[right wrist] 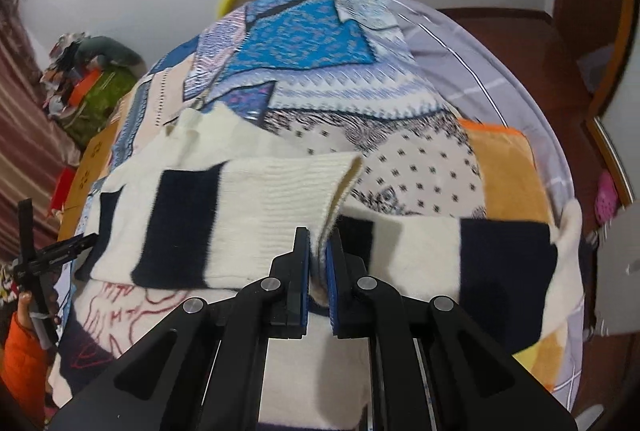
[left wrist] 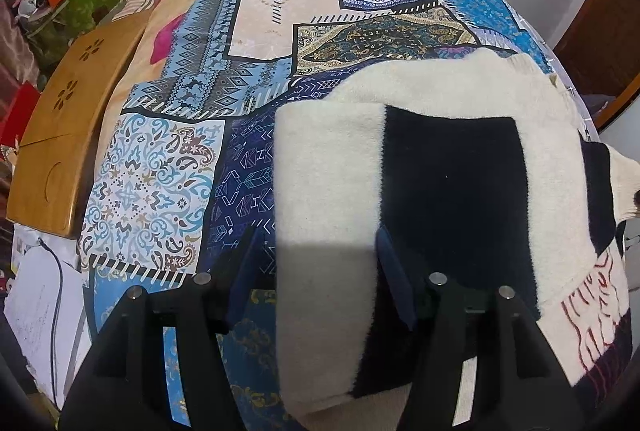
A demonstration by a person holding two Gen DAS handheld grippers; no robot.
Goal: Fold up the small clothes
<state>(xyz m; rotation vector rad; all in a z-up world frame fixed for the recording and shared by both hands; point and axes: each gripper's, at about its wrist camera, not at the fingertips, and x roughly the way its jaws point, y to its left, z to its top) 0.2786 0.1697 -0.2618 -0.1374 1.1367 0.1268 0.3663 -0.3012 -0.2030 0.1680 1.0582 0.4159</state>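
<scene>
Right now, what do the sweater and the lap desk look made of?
Sweater: soft knit, likely wool or acrylic; ribbed cuff, fuzzy nap, cream and dark blocks. Lap desk: wood or bamboo, smooth semi-gloss finish; visible grain, cut-out flower holes.

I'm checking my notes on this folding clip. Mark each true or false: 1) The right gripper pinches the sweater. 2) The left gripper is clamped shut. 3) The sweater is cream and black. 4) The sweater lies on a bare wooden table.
1) True: the right gripper is shut on a fold of the sweater.
2) False: the left gripper stands open over the sweater's edge.
3) True.
4) False: it lies on a patterned bedspread.
</scene>
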